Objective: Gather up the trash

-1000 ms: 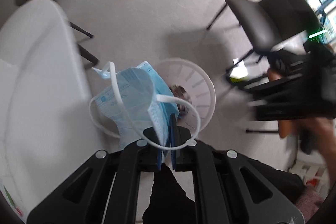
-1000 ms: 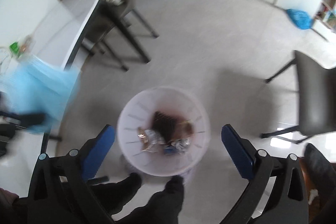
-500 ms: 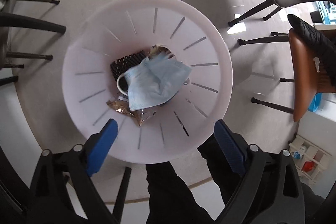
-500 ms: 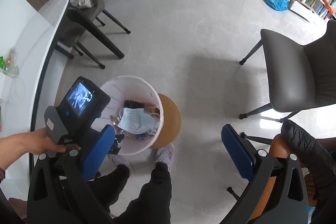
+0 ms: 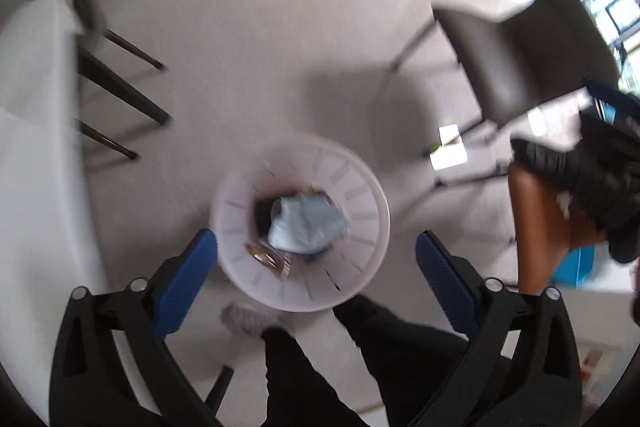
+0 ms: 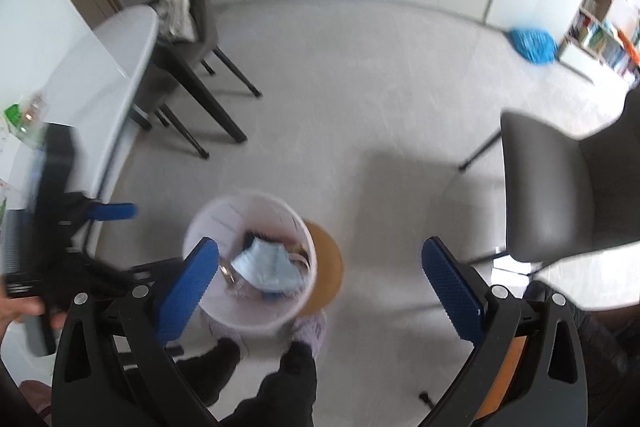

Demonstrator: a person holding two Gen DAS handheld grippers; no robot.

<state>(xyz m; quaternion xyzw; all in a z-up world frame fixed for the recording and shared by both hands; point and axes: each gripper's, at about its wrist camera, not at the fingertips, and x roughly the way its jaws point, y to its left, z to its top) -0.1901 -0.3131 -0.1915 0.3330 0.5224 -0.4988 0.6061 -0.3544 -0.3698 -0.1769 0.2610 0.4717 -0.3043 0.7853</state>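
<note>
A white slotted trash bin stands on the floor by my feet. A light blue face mask lies inside it on top of wrappers and a dark item. My left gripper is open and empty, high above the bin. My right gripper is open and empty, also above the floor, with the bin and the mask below its left finger. The left gripper shows blurred at the left of the right wrist view.
A white table stands to the left with a grey chair behind it. Another grey chair stands to the right. A brown stool sits beside the bin. A blue bag lies on the far floor.
The left gripper opened and dropped the mask into the bin, then rose away from it. The right gripper stayed open and shifted slightly.
</note>
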